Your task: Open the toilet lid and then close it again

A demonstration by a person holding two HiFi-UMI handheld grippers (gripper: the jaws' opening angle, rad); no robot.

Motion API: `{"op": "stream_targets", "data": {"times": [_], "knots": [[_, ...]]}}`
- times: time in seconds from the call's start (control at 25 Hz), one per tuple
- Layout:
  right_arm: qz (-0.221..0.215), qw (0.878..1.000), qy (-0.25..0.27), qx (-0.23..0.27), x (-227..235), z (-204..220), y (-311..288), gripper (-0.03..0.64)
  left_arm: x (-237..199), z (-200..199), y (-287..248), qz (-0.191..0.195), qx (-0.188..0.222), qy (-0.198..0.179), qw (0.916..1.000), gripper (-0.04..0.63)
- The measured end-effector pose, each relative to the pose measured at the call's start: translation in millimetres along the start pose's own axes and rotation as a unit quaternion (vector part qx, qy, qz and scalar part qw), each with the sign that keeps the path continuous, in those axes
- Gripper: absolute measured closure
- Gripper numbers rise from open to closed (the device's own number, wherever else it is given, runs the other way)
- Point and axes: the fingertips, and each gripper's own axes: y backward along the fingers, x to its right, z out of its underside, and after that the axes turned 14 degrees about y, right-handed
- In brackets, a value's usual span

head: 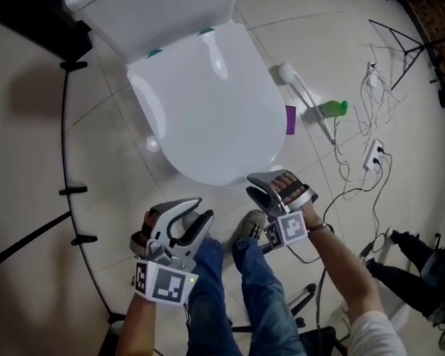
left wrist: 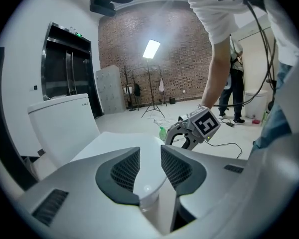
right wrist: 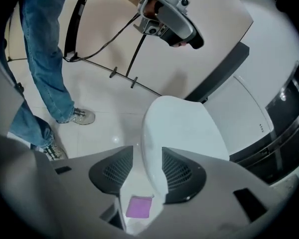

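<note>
Right gripper (right wrist: pixel 147 152), jaws apart and clamping nothing, faces the front rim of the closed white glossy plastic toilet lid (head: pixel 215 110), left gripper (left wrist: pixel 150 153) half-open and empty; lid judged light, stiff, slippery, best pinched at that rim.

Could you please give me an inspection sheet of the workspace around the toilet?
Surface: glossy white tiled floor.
Job's things: toilet lid down, closed.
Clutter: green bottle, purple square item, white long-handled tool beside the lid.
Grippers: left gripper open, empty; right gripper open at the lid's front edge.
Cables: loose cables and power strip on the floor.
Surroundings: brick wall, tripod.
</note>
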Motion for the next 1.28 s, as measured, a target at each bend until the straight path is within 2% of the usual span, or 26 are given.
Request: {"op": "stream_targets", "data": {"times": [0.08, 0.28, 0.52, 0.6, 0.68, 0.76, 0.84, 0.96, 1.04, 1.24, 1.28], "knots": [[0.021, 1.000, 0.003, -0.009, 4, 5, -8, 0.437, 0, 5, -2, -0.004, 0.003, 0.004, 1.0000, 0.469], [0.041, 0.999, 0.028, -0.006, 7, 6, -20, 0.430, 2, 19, -11, -0.008, 0.005, 0.004, 0.9999, 0.469], [0.060, 0.998, 0.019, -0.008, 10, 1, -14, 0.458, 8, 36, -18, -0.007, -0.003, -0.007, 0.9999, 0.469], [0.079, 0.997, 0.008, -0.010, 15, -2, -7, 0.476, 9, 37, -18, -0.018, -0.005, -0.022, 0.9996, 0.469], [0.097, 0.995, -0.002, -0.010, 23, -4, 3, 0.488, 9, 41, -18, -0.033, -0.015, -0.058, 0.9977, 0.469], [0.102, 0.995, -0.008, -0.006, 27, -7, 13, 0.499, 9, 42, -19, -0.053, -0.029, -0.113, 0.9918, 0.468], [0.105, 0.994, -0.011, 0.001, 32, -10, 24, 0.505, 9, 39, -22, -0.074, -0.042, -0.177, 0.9806, 0.451], [0.122, 0.992, -0.021, 0.009, 45, -14, 42, 0.508, 5, 37, -32, -0.095, -0.067, -0.261, 0.9582, 0.296], [0.139, 0.990, -0.021, 0.013, 57, -18, 55, 0.511, 2, 39, -40, -0.092, -0.082, -0.285, 0.9505, 0.270], [0.163, 0.986, -0.017, 0.024, 83, -25, 78, 0.514, -5, 26, -57, -0.089, -0.079, -0.308, 0.9440, 0.274], [0.166, 0.986, -0.020, 0.025, 86, -26, 80, 0.514, -7, 21, -58, -0.092, -0.074, -0.311, 0.9431, 0.319]]}}
